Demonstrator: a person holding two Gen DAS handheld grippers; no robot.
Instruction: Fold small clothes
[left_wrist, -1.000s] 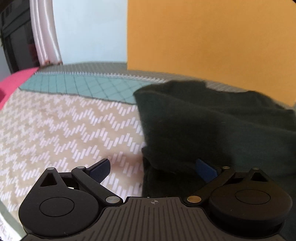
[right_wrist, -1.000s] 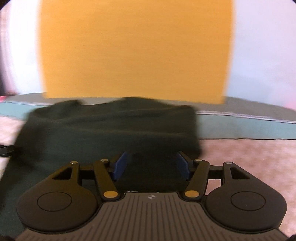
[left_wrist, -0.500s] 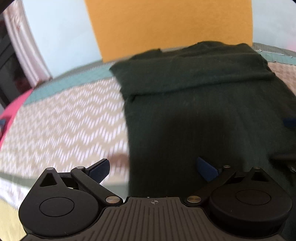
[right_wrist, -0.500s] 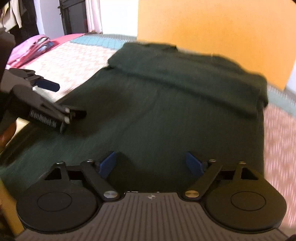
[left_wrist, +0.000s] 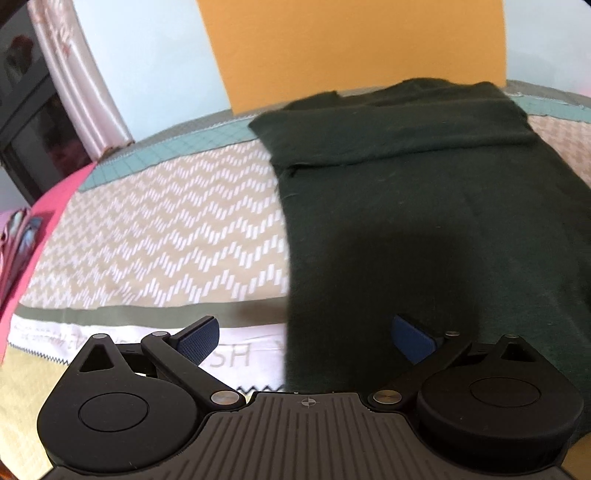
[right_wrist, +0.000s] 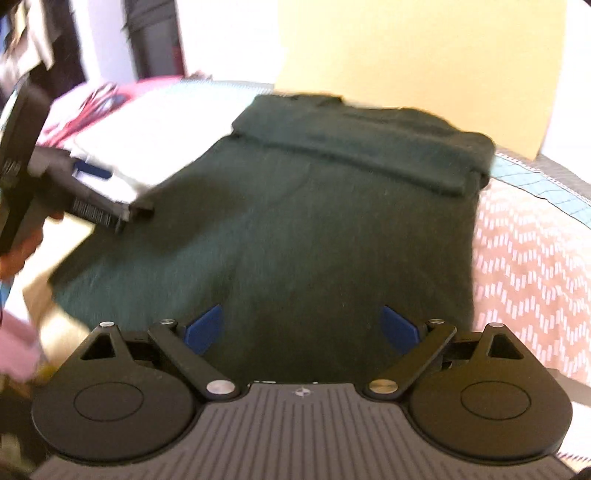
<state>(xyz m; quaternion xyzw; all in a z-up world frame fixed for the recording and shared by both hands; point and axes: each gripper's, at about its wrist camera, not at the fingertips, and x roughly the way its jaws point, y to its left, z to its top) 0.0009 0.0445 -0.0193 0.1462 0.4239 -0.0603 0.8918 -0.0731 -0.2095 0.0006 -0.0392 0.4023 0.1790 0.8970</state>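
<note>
While the dark green garment (left_wrist: 424, 206) lies flat on the zigzag-patterned bedspread (left_wrist: 159, 229) with its far end folded over toward the orange wall panel (left_wrist: 351, 48), the left gripper (left_wrist: 306, 338) hangs with fingers spread apart over the cloth's left edge, and the right gripper (right_wrist: 301, 326) hovers wide apart above its near end, gripping nothing

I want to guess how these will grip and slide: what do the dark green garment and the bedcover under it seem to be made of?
Dark green garment: looks like a soft knit or fleece, matte and slightly fuzzy, with no sheen; the exact fibre cannot be told. Bedcover: seems a flat woven, printed cotton-like cloth, matte, with a crisp white zigzag pattern on beige.
</note>
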